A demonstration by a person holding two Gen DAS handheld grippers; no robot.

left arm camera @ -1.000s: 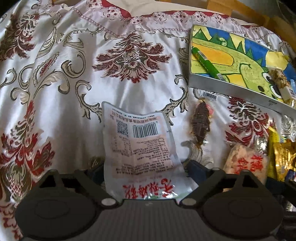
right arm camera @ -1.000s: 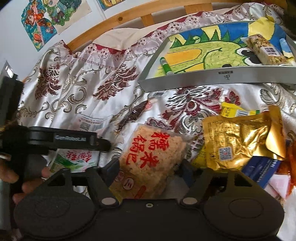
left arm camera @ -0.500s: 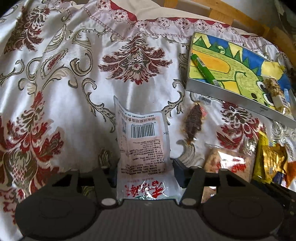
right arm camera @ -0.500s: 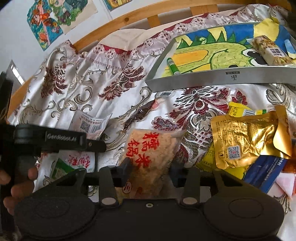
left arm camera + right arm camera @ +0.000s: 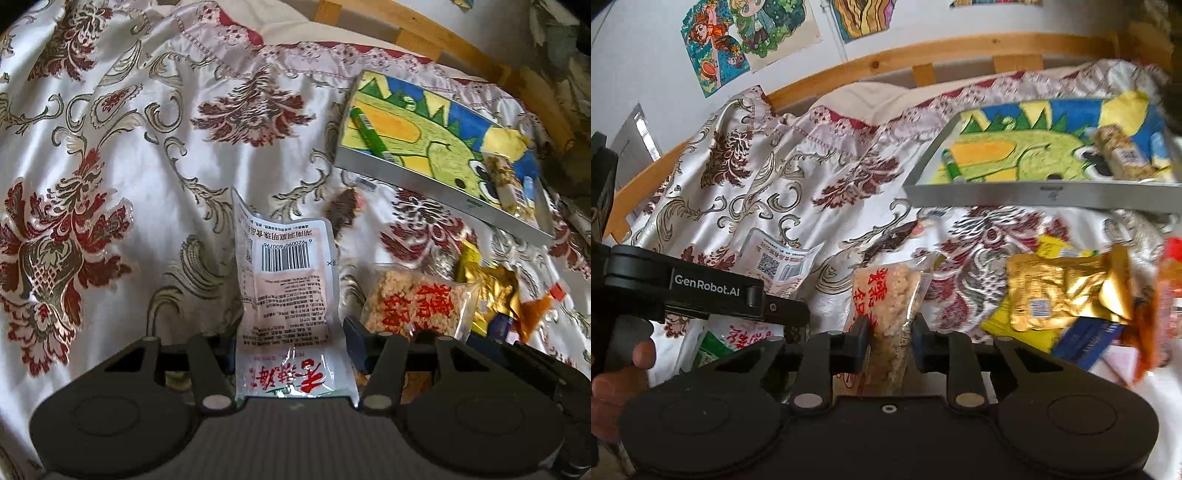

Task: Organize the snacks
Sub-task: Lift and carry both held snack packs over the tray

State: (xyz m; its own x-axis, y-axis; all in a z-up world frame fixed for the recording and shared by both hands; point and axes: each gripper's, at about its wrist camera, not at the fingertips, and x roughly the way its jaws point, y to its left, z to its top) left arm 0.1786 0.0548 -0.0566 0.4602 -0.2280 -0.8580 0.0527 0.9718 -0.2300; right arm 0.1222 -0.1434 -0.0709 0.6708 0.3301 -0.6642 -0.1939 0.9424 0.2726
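A white snack packet [image 5: 288, 280] with a barcode and red lettering stands up off the bedspread, and my left gripper [image 5: 291, 343] is shut on its lower part. The clear rice-cracker packet [image 5: 886, 291] with red characters is between the pads of my right gripper [image 5: 889, 334]. Those jaws are still closing and squeeze the packet narrow. In the left wrist view the rice-cracker packet [image 5: 417, 306] shows just to the right. The metal tray [image 5: 1034, 194] with a dinosaur drawing lies beyond and holds a green tube [image 5: 951, 168] and a snack bar [image 5: 1123, 157].
A gold packet [image 5: 1063, 295], yellow and blue packets [image 5: 1086, 339] and an orange wrapper lie heaped at the right. A dark dried snack [image 5: 343, 208] lies before the tray [image 5: 443, 192]. A hand [image 5: 617, 373] holds the left gripper. A wooden bed rail [image 5: 923, 51] runs behind.
Both grippers closed from wide open onto their packets. The white packet and the rice-cracker packet have come up off the bedspread, the latter now pinched narrow. Both views rose.
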